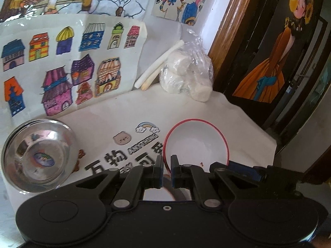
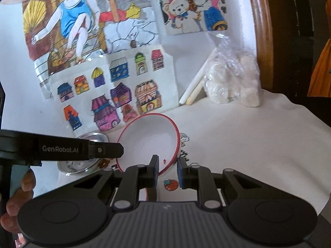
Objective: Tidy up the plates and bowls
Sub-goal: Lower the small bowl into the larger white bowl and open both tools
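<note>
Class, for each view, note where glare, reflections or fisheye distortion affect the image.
Left wrist view: the steel bowl mirrors the room, glare streaks the house drawing, and the door frame bows. Right wrist view: glare on the taped drawings; edges curve.

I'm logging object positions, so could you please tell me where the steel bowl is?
In the left wrist view the steel bowl sits on the tablecloth at lower left, left of the red-rimmed bowl, below the house drawings.
</note>
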{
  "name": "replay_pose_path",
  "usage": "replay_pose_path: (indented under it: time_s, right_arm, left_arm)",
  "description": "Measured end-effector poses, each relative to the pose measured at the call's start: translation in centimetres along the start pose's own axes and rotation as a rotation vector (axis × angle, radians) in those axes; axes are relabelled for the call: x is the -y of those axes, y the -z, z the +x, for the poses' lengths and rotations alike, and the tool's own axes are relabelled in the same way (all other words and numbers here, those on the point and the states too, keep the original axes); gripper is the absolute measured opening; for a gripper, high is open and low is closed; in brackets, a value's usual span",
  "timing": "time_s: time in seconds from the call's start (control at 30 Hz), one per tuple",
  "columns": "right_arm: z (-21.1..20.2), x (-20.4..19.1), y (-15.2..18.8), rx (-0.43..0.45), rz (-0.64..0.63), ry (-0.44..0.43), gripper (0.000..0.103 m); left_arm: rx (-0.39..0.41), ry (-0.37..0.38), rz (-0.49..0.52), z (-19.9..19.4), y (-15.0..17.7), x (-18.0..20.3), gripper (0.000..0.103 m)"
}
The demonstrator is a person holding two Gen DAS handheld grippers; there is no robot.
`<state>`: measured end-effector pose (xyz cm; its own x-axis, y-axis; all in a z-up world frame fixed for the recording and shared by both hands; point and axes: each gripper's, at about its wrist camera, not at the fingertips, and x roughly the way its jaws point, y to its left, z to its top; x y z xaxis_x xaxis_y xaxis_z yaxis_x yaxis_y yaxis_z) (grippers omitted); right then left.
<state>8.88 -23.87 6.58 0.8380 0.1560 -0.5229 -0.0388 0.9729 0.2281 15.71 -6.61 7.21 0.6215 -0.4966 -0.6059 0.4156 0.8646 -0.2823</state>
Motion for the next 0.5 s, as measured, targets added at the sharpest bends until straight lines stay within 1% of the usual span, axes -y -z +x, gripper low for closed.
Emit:
replay_pose_path:
  time_s: [0.33, 0.5]
  right_arm:
    - [0.8, -1.7, 0.9, -0.054, -0.054, -0.035, 0.021]
    - [1.4, -2.2, 1.4, -0.081, -0.069, -0.043, 0.021]
  left_arm:
    - [-0.005, -0.039, -0.019, -1.0, 2.7, -1.6, 0.007]
    - [-0.026, -0.043, -0.011, -1.1, 3.7, -1.9, 0.009]
